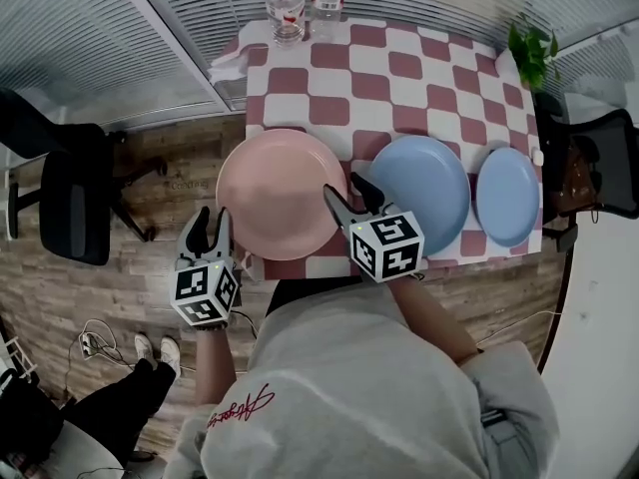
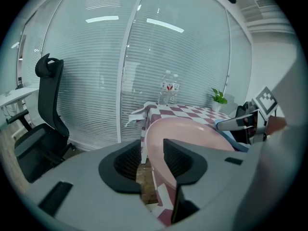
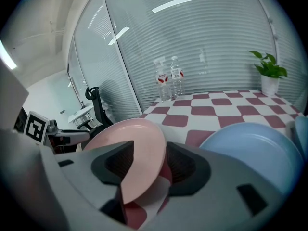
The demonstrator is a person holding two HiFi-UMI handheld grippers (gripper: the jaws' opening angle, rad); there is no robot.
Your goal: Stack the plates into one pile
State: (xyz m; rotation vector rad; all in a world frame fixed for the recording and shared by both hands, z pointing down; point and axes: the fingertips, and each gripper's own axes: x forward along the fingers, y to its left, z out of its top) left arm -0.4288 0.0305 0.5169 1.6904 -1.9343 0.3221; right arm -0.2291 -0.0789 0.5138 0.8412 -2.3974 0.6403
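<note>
A large pink plate (image 1: 275, 193) lies at the table's near left corner and juts out past the table edge. To its right lie a large blue plate (image 1: 424, 190) and a smaller blue plate (image 1: 507, 196). My left gripper (image 1: 213, 224) is open at the pink plate's left rim (image 2: 192, 131), which runs along the inner side of its right jaw. My right gripper (image 1: 347, 192) is open at the pink plate's right rim (image 3: 130, 138); the rim sits between the jaws, with a gap on the right side. The large blue plate (image 3: 250, 148) lies just to the right of it.
The checked tablecloth (image 1: 399, 63) covers a small table. Two water bottles (image 1: 287, 3) stand at its far edge and a potted plant (image 1: 531, 48) at the far right corner. A black office chair (image 1: 70, 188) stands on the wooden floor to the left.
</note>
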